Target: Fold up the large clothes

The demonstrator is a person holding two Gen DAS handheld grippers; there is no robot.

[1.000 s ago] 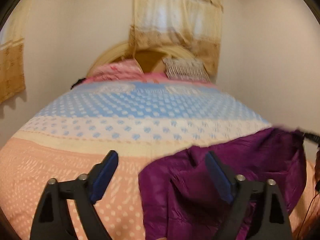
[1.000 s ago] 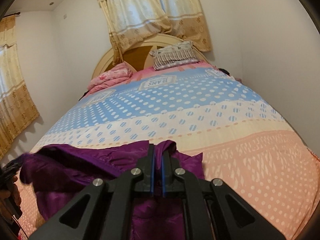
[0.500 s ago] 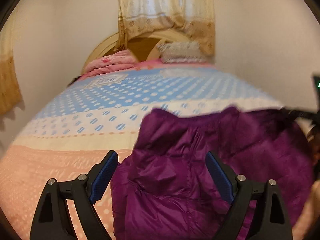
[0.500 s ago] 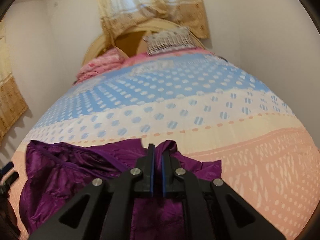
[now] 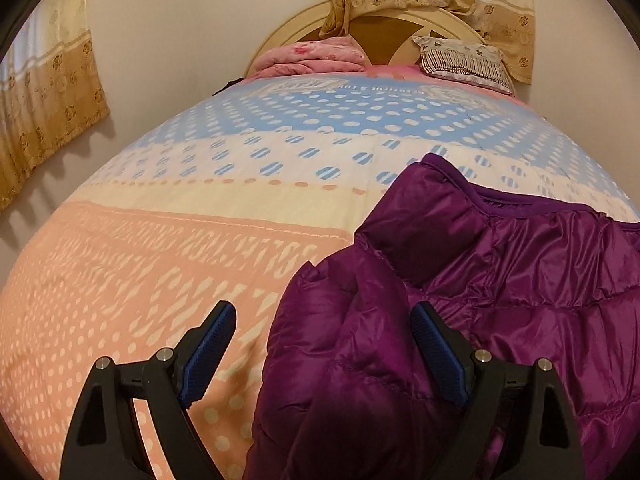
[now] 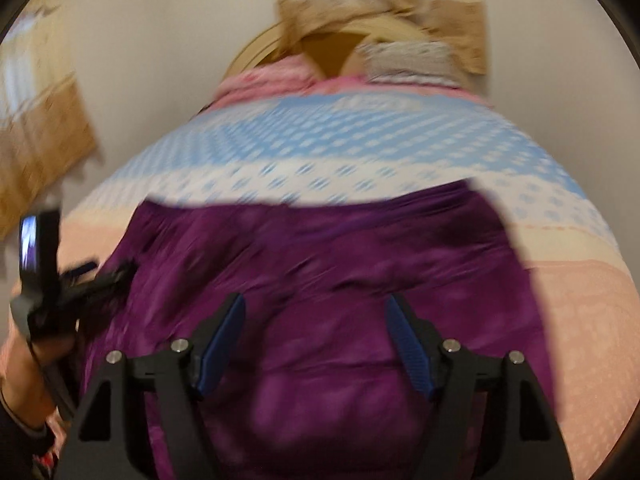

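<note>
- One bed (image 5: pixel 168 264), its single quilt a soft cotton printed in three bands: blue with white dots, cream with blue dots, peach with pale flecks.
- One rounded wooden headboard (image 5: pixel 380 28), cream rim, brown centre.
- Two curtains (image 5: pixel 44 96), beige and gold with a flower pattern, thin and gathered.
- One jacket (image 5: pixel 460 308), purple, glossy, quilted and puffy, lying crumpled on the peach band at the near end of the bed; its collar reaches onto the cream band.
- One pink folded blanket (image 5: pixel 316 58) and one striped, frilled pillow (image 5: pixel 464 62) at the headboard.
- Two grippers, black with ribbed blue pads: the left gripper (image 5: pixel 320 356) spread wide, jacket edge between its fingers, unpinched; the right gripper (image 6: pixel 316 344) opening above the jacket, gripping nothing.
</note>
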